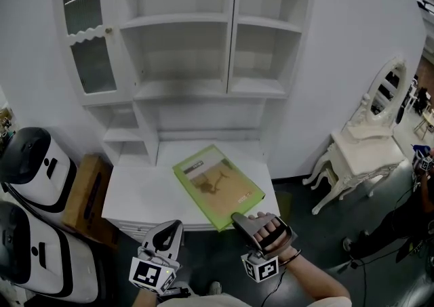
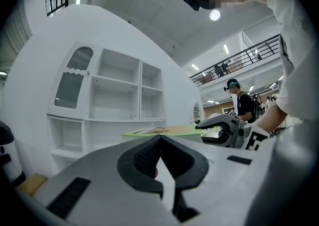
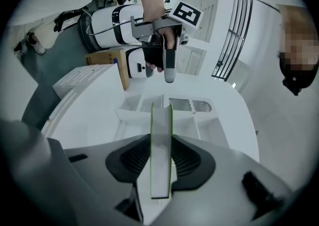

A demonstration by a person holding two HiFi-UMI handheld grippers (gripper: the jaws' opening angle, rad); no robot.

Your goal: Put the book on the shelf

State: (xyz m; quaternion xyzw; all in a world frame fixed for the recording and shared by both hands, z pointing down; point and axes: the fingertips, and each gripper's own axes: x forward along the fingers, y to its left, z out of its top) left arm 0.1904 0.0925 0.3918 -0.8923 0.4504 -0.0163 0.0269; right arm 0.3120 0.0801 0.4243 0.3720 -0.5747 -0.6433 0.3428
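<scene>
Gripping nearest the person, the right gripper [image 1: 237, 218] has its jaws closed on the near corner of the book [image 1: 217, 187], one ribbed pad on each cover, with the book's fore-edge running straight out between them in the right gripper view [image 3: 161, 155]. Just to its left, the left gripper [image 1: 169, 226] hangs off the front edge of the bench [image 1: 135, 194] with its jaws brought together and nothing between them. The book lies at a slant on the bench, its gripped corner past the front edge; bare white top shows to its left and behind it. It is a thin, flat book with bright green edges, a tan cover bearing a small figure, and a pale band near its far end. Left of the bench stand a brown box [image 1: 85, 187] and two rounded white machines [image 1: 34, 163], close in on that side. To the right, dark floor separates the bench from a white dressing table [image 1: 366, 150]. Beyond the book rises the shelf [image 1: 180, 19], its open-fronted bays facing the person, with a glazed door [image 1: 88, 34] at the left.
</scene>
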